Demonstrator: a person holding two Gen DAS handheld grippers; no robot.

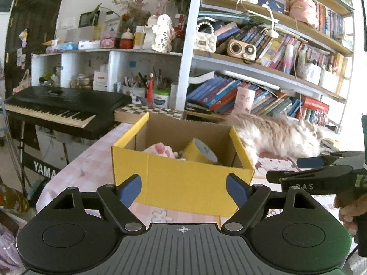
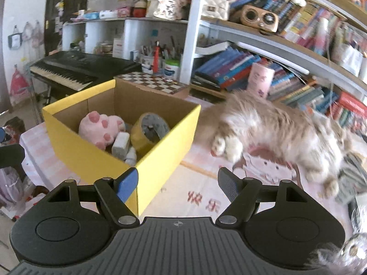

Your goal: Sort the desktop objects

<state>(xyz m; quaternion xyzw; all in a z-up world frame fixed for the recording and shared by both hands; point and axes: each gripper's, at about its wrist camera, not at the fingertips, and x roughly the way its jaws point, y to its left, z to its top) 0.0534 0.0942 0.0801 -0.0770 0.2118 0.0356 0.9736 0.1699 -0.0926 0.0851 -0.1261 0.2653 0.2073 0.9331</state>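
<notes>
On the pink tabletop [image 2: 201, 183] stands a yellow cardboard box [image 2: 96, 158] holding a pink paw plush [image 2: 101, 128], a yellow tape roll [image 2: 149, 133] and a white block [image 2: 120, 145]. Left tool [image 1: 183, 190] and right tool [image 2: 177, 184] both gape, released, grasping nothing. Beside the box lies a fluffy cat [image 2: 275, 128].

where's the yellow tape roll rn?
In the yellow box, right half, beside the pink paw plush: yellow tape roll, seen in both wrist views.
</notes>
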